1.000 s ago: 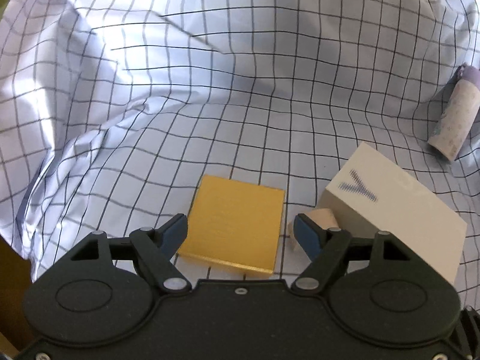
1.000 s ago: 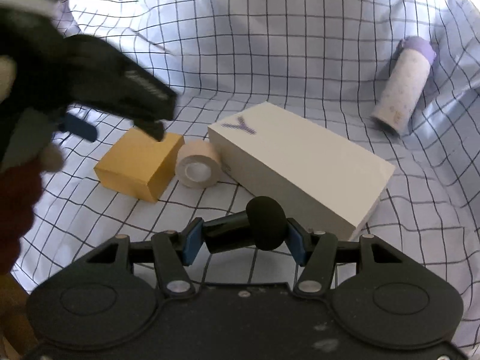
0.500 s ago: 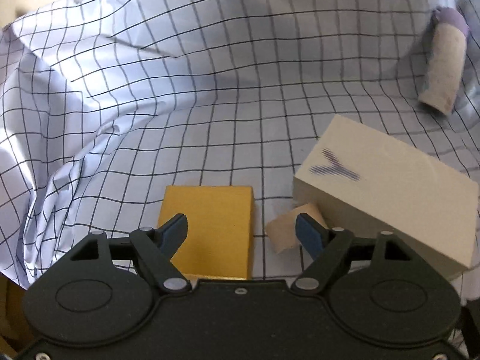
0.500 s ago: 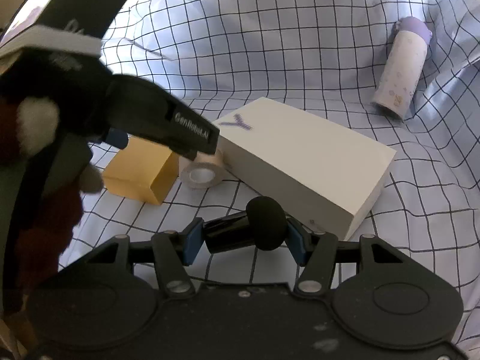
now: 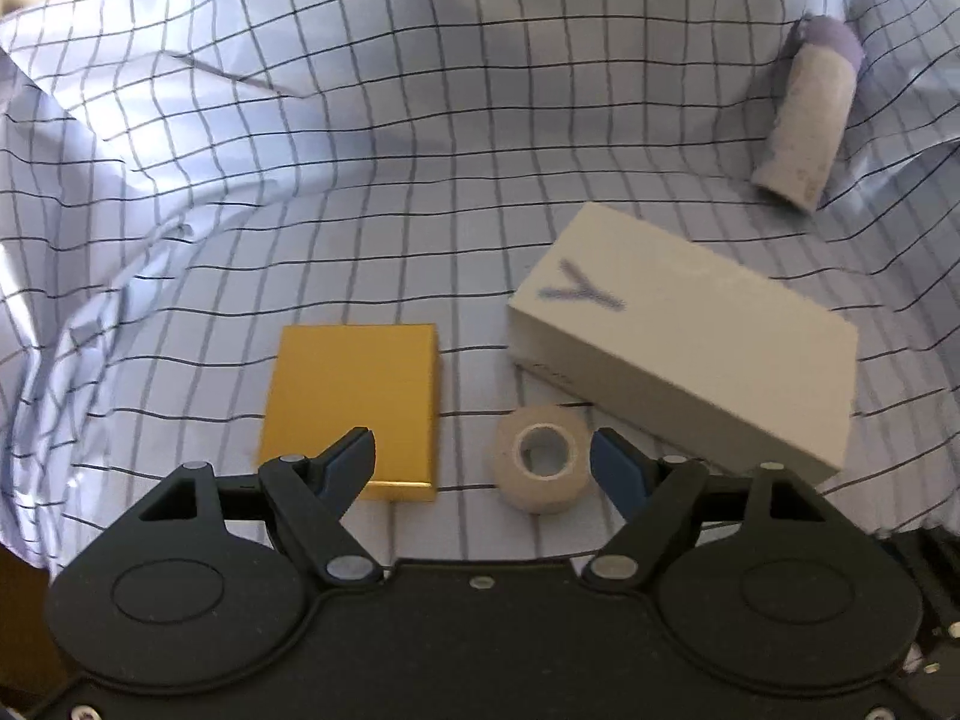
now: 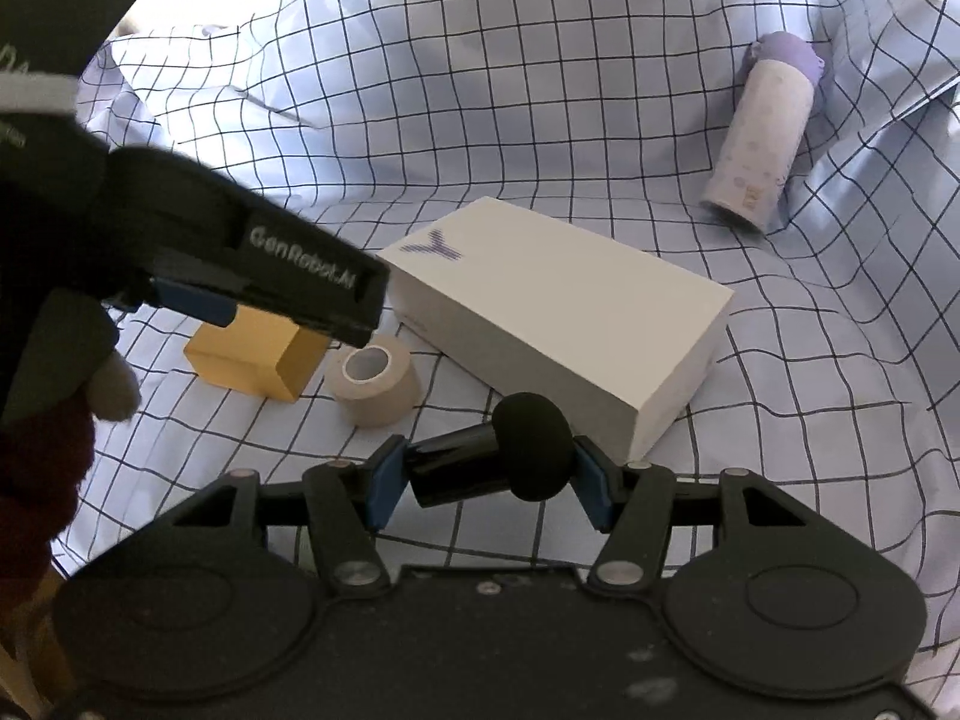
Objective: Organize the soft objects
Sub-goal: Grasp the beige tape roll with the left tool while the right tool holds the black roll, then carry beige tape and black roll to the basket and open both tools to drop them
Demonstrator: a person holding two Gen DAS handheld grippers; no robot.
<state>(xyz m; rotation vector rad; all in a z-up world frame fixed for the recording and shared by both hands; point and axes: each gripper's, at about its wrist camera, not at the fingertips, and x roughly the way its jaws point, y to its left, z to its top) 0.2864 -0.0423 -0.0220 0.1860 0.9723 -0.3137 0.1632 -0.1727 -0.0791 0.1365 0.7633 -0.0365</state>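
Note:
A beige tape roll (image 5: 543, 459) lies on the checked cloth (image 5: 360, 150) between a yellow box (image 5: 351, 402) and a white box (image 5: 690, 348) marked with a purple Y. My left gripper (image 5: 480, 450) hovers over the roll and the yellow box; its jaws are closing, and neither pad touches the roll between them. In the right wrist view one of its fingers (image 6: 300, 282) reaches over the yellow box (image 6: 252, 354) beside the roll (image 6: 372, 384). My right gripper (image 6: 486, 480) is shut on a black microphone (image 6: 528, 450) with a foam head.
A lilac bottle (image 6: 762, 138) lies on its side at the far right, against a fold of the cloth (image 6: 420, 90). The white box (image 6: 558, 312) lies slantwise just beyond my right gripper. A dark red sleeve (image 6: 36, 480) fills the lower left of the right wrist view.
My left gripper has swung right from over the yellow box, and the tape roll now shows whole between its fingertips. The right gripper keeps its grip and has stayed put.

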